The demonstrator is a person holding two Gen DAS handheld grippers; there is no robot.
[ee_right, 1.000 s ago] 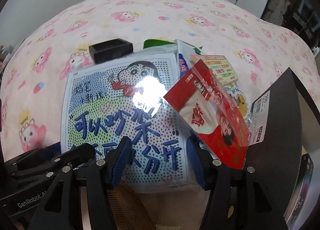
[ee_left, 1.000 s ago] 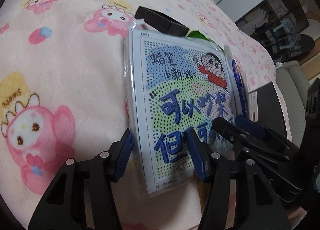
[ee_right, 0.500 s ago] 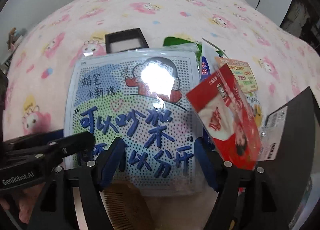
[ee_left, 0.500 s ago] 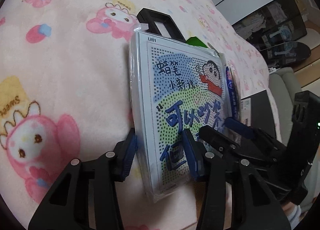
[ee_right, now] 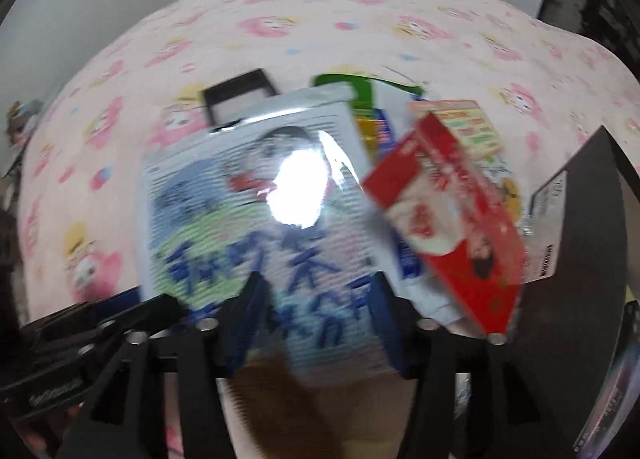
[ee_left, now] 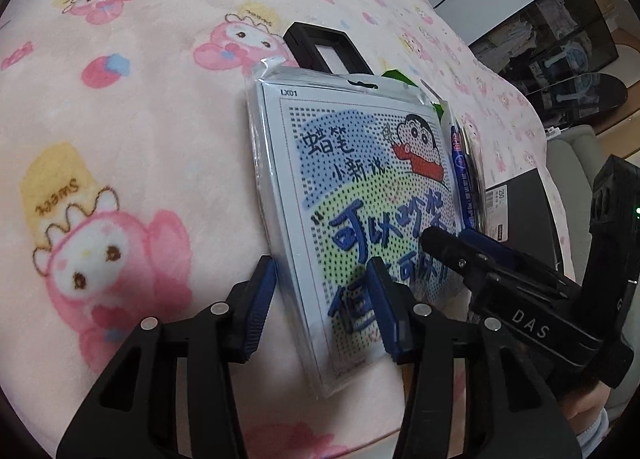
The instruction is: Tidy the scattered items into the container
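A flat cartoon bead-art pack [ee_left: 360,195] in clear plastic stands tilted on edge on the pink blanket. My left gripper [ee_left: 320,299] straddles its lower edge with jaws apart, fingers on either side. My right gripper [ee_right: 316,315] is open with the same pack [ee_right: 256,219] between its fingers; this view is blurred. It shows in the left wrist view [ee_left: 472,255] touching the pack's right side. A red packet [ee_right: 448,219] leans against the pack's right side. The black container [ee_right: 588,227] is at far right.
A small black frame-like box [ee_left: 324,47] lies behind the pack. A blue-labelled packet [ee_left: 462,175] and green packet [ee_right: 360,99] lie beside it. A brown comb [ee_right: 272,399] lies below the right gripper. The pink cartoon blanket [ee_left: 120,119] covers the bed.
The pack has been tipped further up on edge and both grippers have shifted slightly with it. The right wrist view is now motion-blurred.
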